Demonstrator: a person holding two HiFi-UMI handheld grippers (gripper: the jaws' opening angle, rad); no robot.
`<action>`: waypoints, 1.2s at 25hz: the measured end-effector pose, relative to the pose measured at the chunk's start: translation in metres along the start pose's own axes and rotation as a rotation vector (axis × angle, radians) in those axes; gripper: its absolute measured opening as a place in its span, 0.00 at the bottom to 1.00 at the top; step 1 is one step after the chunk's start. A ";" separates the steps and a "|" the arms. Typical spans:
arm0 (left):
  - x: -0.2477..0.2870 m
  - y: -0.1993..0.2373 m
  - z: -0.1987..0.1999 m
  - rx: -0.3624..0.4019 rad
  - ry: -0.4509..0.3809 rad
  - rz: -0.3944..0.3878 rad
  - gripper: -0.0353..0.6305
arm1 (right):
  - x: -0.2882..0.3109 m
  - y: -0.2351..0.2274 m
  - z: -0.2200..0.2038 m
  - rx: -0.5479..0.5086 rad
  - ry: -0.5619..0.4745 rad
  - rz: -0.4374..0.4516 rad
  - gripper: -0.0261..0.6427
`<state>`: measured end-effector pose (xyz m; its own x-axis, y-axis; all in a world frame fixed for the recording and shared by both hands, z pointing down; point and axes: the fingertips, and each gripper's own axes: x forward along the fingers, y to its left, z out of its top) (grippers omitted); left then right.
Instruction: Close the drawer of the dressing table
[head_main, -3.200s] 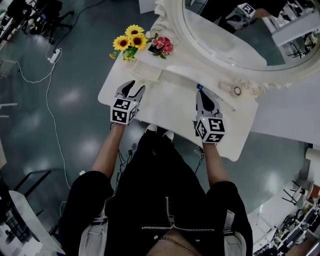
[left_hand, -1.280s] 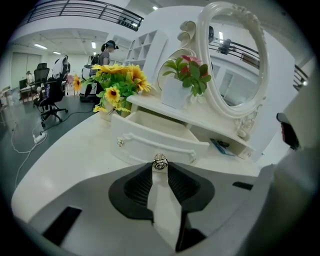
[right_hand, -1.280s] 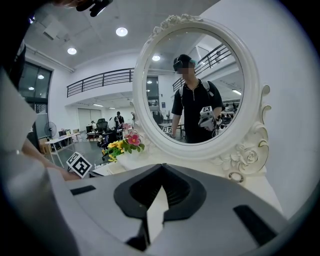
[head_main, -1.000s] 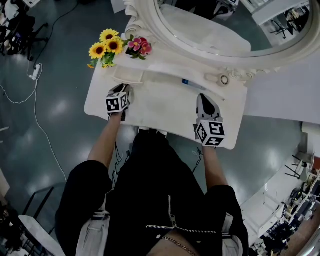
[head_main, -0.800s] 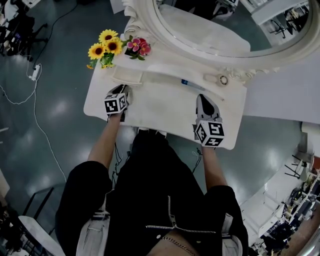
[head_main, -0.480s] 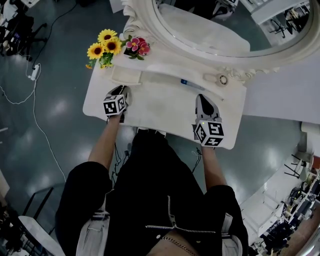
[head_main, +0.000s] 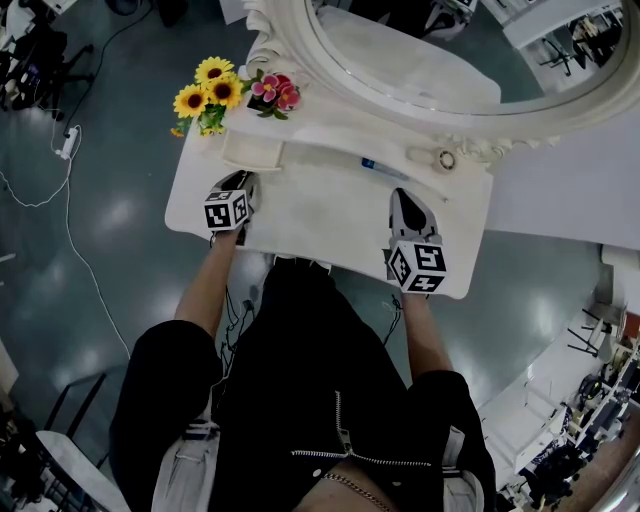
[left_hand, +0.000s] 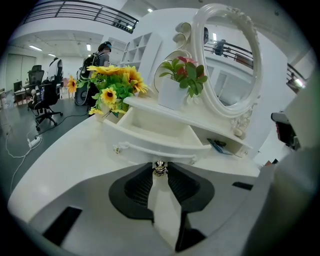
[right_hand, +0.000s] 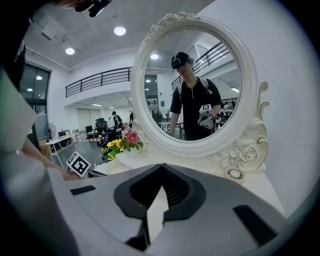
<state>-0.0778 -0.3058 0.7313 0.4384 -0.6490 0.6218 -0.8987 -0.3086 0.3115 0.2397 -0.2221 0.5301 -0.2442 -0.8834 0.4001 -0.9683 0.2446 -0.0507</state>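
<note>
The left tongs (left_hand: 160, 166) have narrowed in the last second and now pinch the small metal knob (left_hand: 160, 170) of the drawer (left_hand: 150, 136), so I judge the push to close it can begin. The drawer stands pulled out at the centre of the left gripper view, directly ahead of these tongs. The right tongs (right_hand: 161, 169) rest shut and empty over the counter (head_main: 330, 215).

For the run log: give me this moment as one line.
white curved drawer: open | left gripper: shut on its small metal knob | right gripper: shut, empty
</note>
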 end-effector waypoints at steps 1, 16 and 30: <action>0.000 0.000 -0.001 -0.003 -0.003 0.000 0.21 | 0.000 0.000 0.000 0.000 0.000 -0.001 0.05; 0.007 -0.006 0.006 0.080 0.028 -0.004 0.21 | 0.002 -0.002 -0.003 0.011 0.011 -0.001 0.05; 0.008 -0.012 0.005 0.186 0.067 -0.038 0.21 | 0.001 -0.004 -0.005 0.012 0.017 0.001 0.05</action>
<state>-0.0634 -0.3104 0.7291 0.4661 -0.5886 0.6605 -0.8652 -0.4593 0.2013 0.2434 -0.2215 0.5355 -0.2442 -0.8761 0.4156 -0.9687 0.2405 -0.0622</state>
